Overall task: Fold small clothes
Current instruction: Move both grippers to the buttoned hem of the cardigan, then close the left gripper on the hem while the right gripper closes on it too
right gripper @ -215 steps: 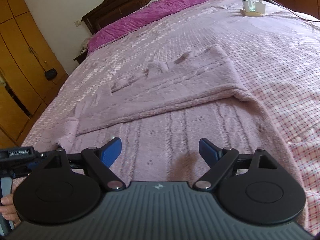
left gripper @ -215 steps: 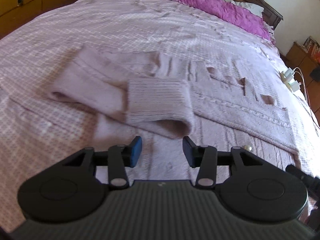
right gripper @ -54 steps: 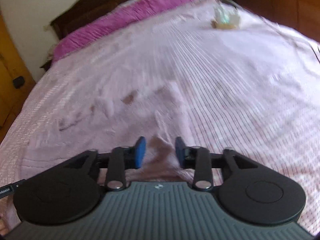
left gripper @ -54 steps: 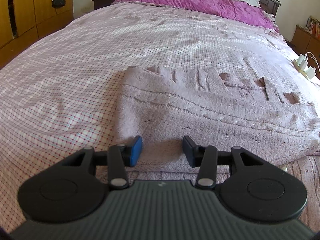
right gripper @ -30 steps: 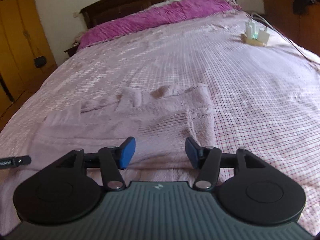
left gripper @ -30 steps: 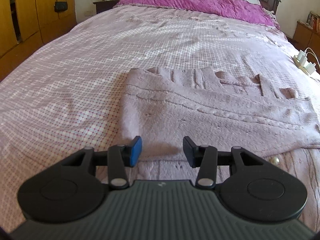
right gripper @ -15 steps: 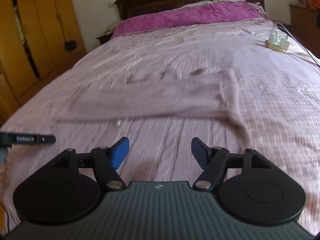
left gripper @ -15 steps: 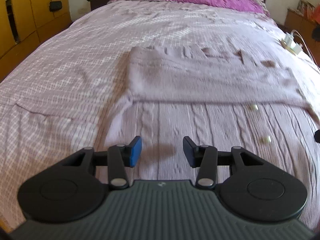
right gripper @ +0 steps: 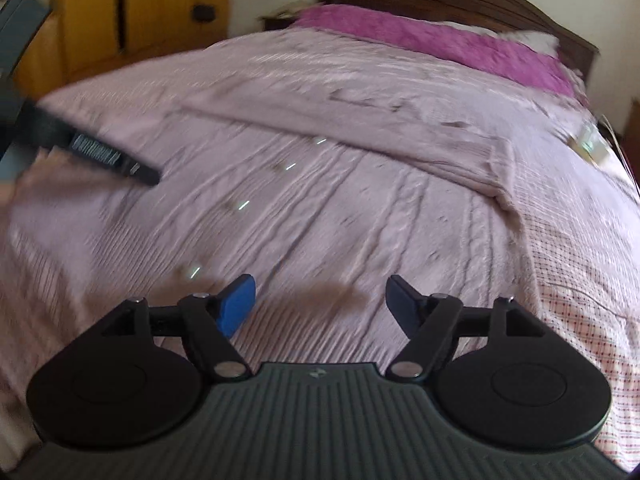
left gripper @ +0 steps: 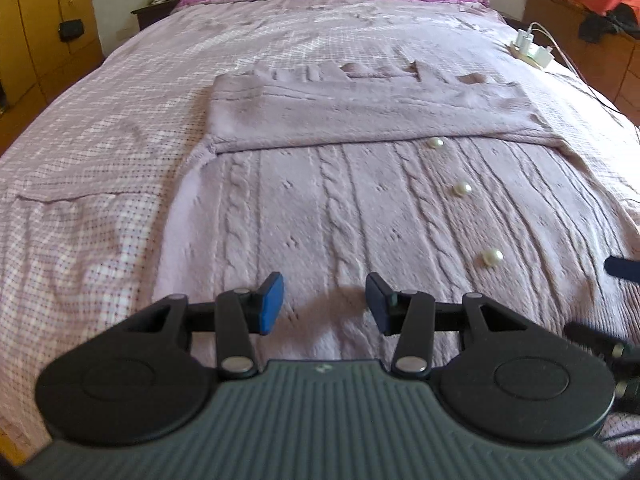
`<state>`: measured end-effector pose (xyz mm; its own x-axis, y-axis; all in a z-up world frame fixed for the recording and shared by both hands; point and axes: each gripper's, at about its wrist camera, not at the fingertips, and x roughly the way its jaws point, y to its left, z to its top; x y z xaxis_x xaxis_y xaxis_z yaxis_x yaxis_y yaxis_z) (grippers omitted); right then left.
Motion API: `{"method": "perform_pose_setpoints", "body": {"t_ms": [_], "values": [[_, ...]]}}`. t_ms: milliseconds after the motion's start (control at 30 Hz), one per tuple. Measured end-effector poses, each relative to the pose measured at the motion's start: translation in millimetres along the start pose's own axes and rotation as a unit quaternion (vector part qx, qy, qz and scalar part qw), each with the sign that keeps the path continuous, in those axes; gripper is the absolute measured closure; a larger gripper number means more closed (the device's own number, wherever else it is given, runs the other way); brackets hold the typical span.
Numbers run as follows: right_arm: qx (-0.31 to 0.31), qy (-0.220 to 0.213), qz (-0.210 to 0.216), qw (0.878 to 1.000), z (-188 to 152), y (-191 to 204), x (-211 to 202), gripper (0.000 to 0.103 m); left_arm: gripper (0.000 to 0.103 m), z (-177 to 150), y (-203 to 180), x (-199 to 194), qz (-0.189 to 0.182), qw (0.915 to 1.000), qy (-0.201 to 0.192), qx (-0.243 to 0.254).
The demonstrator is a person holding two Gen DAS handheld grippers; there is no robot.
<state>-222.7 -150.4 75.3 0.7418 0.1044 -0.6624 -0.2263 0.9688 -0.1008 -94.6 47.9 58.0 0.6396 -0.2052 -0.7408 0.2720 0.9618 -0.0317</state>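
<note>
Both tongs, drawn back since 1.8 s ago from the folded band to the near hem: left tongs (left gripper: 324, 300) parted, holding nothing; right tongs (right gripper: 320, 304) wide, empty, likely staged for the next fold. Cardigan (left gripper: 340, 208): pale pink cable knit, flat on bed (left gripper: 100, 128), far part folded over, three pearl buttons (left gripper: 462, 189) showing.

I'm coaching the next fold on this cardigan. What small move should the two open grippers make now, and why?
Probably lower both to the near hem and pinch it. The sleeves already lie folded across the cardigan, while its lower body is spread flat. The left gripper and right gripper are open, hold nothing, and sit just above that near edge.
</note>
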Motion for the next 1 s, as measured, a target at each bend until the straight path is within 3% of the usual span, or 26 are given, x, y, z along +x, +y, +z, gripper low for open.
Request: {"method": "perform_pose_setpoints", "body": {"t_ms": [133, 367, 467, 567, 633, 733, 1000], "values": [[-0.037, 0.018, 0.02, 0.999, -13, 12, -7, 0.021, 0.056, -9, -3, -8, -0.004, 1.0, -0.003, 0.004], [-0.129, 0.064, 0.005, 0.99, -32, 36, -8, 0.019, 0.056, -23, -6, -15, -0.011, 0.9999, 0.001, 0.009], [-0.15, 0.063, -0.018, 0.987, -37, 40, -4, 0.019, 0.056, -25, -7, -16, -0.016, 0.9998, 0.002, 0.013], [-0.145, 0.052, -0.047, 0.987, -37, 40, 3, 0.019, 0.055, -27, -8, -17, -0.027, 0.9995, 0.007, 0.017], [-0.133, 0.039, -0.054, 0.989, -34, 38, 4, 0.019, 0.043, -30, -9, -18, -0.034, 0.9991, 0.009, 0.022], [-0.113, 0.012, -0.071, 0.991, -29, 34, 0, 0.019, 0.036, -35, -13, -23, -0.039, 0.9985, -0.001, 0.038], [-0.062, -0.012, -0.077, 0.995, -15, 24, 2, 0.019, 0.035, -45, -24, -31, -0.085, 0.9934, 0.003, 0.077]]}}
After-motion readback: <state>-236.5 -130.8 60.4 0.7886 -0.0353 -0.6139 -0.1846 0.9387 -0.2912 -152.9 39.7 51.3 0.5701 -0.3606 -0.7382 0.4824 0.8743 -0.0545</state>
